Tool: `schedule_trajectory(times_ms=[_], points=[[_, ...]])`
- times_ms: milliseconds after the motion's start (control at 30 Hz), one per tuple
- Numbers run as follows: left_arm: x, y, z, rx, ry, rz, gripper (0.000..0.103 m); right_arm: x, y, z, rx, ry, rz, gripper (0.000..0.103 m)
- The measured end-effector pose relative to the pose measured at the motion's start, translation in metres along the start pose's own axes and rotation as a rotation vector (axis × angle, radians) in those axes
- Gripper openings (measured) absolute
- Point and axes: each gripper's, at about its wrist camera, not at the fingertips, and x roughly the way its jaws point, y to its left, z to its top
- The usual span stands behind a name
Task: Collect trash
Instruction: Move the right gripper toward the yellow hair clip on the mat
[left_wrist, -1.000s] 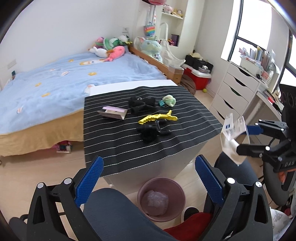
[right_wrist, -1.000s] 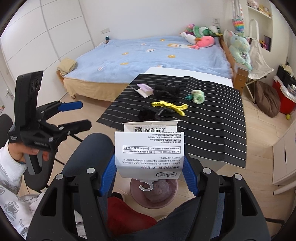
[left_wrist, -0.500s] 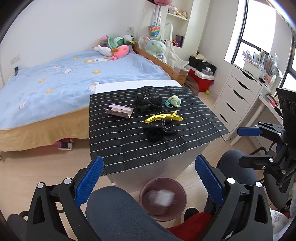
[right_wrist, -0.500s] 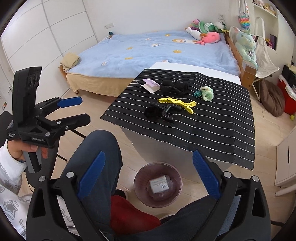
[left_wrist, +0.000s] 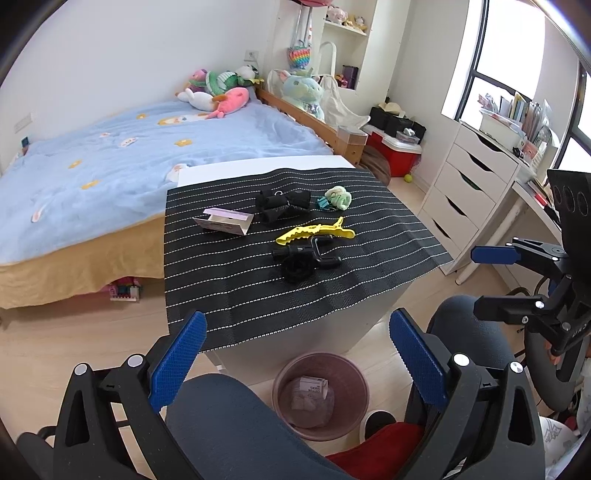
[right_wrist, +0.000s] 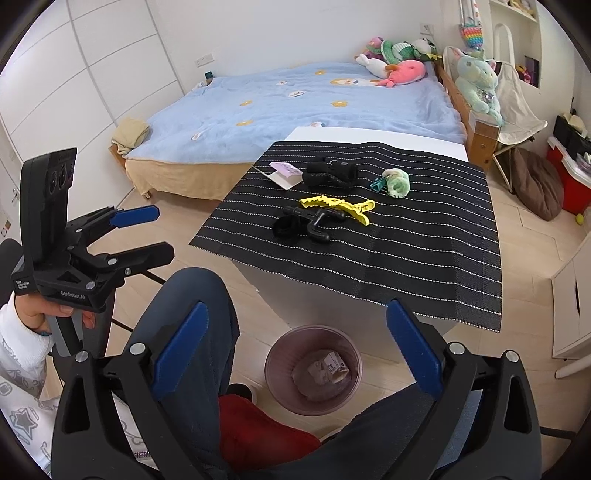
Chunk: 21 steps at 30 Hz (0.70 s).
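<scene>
A pink waste bin (left_wrist: 321, 395) stands on the floor before the table; a white carton (left_wrist: 313, 387) lies inside it, also shown in the right wrist view (right_wrist: 334, 365). On the striped cloth (left_wrist: 229, 280) lie a small purple-and-white box (left_wrist: 225, 220), a yellow clip (left_wrist: 314, 232), black items (left_wrist: 306, 258) and a green scrunchie (left_wrist: 337, 198). My left gripper (left_wrist: 295, 365) is open and empty, above my knee. My right gripper (right_wrist: 293, 350) is open and empty, above the bin; it shows in the left view (left_wrist: 495, 284).
A bed (left_wrist: 110, 158) with a blue cover stands behind the table. White drawers (left_wrist: 469, 184) and a desk are at the right. My legs (right_wrist: 192, 317) and a red slipper (right_wrist: 258, 424) are beside the bin (right_wrist: 313, 369). Wooden floor lies left of the table.
My right gripper held the white carton a second ago, opened, and the carton dropped into the bin. Both grippers shifted slightly; the view moved nearer the table.
</scene>
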Motion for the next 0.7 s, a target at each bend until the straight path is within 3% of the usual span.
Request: schedule_trajectory(times_ms=[167,400,700], points=[[0.003,0.001,0.004,-0.006,-0.002,-0.003,0.095,0.003,-0.006,0.006,-0.006,-0.016,-0.013,0.096],[0.013,0.0,0.01,0.001,0.001,-0.011,0.095,0.021,-0.007,0.026,-0.137,-0.012,-0.035,0.096],[0.022,0.005,0.026,0.016,-0.003,-0.004,0.095,0.052,-0.028,0.061,-0.168,0.046,-0.046,0.096]])
